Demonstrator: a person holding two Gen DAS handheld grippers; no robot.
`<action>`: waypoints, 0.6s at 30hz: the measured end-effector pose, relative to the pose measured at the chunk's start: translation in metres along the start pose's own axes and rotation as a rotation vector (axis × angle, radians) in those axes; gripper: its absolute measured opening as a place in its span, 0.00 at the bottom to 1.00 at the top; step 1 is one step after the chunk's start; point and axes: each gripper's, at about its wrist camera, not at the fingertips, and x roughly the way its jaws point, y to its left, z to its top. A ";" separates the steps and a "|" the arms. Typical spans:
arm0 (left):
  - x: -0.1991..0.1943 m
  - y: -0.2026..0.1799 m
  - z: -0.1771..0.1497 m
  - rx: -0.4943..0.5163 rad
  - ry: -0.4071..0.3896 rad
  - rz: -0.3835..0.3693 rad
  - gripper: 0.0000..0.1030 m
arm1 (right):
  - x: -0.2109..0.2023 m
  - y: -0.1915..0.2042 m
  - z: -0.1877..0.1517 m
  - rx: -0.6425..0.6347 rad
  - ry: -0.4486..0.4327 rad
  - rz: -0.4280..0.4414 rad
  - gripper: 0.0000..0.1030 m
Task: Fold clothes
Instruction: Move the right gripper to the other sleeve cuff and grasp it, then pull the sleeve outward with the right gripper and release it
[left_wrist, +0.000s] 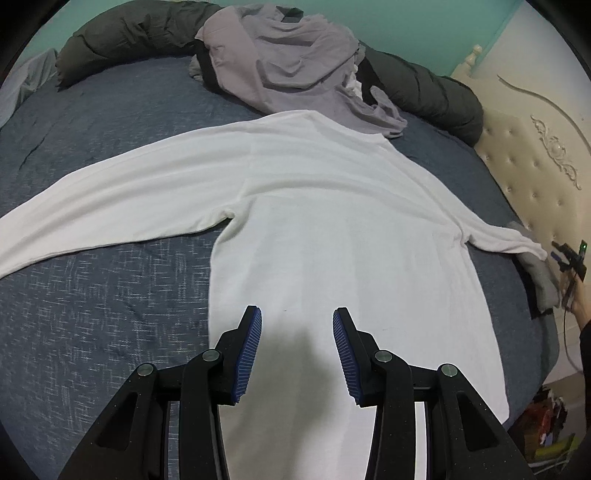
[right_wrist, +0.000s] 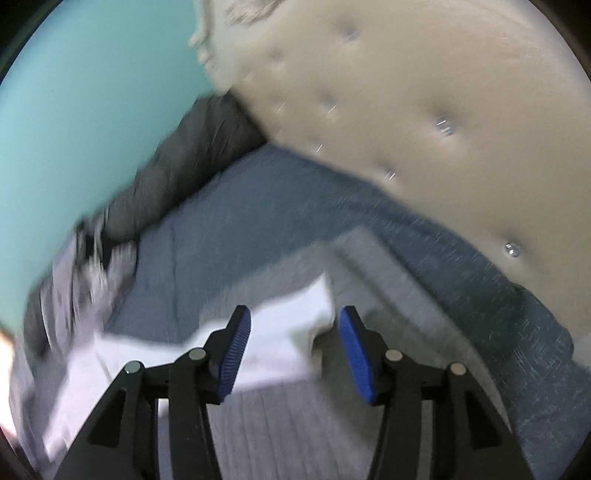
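Though nothing sits between its blue pads, left gripper (left_wrist: 297, 349) hovers open low over the hem end of the white long-sleeved shirt (left_wrist: 332, 229), aimed along the body toward the collar. Spread flat on the blue bed (left_wrist: 92, 288), sleeves stretched out to both sides, likely so folds can start from the edges. Right gripper (right_wrist: 295, 345) likewise open and empty, tilted down just above the right sleeve cuff (right_wrist: 291, 325), picture blurred. Farther back, heaped grey garments (left_wrist: 288, 70), dark duvet (left_wrist: 122, 33), tufted headboard (right_wrist: 424, 92).
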 end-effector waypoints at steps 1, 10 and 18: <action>0.000 -0.001 0.000 0.000 -0.002 -0.005 0.43 | 0.003 0.000 -0.003 -0.008 0.016 -0.006 0.50; -0.008 -0.006 -0.006 -0.010 -0.019 -0.019 0.45 | 0.016 0.010 -0.013 -0.109 0.081 -0.049 0.10; -0.003 0.001 -0.009 -0.033 -0.017 -0.026 0.45 | 0.005 0.012 -0.006 -0.127 0.060 -0.087 0.02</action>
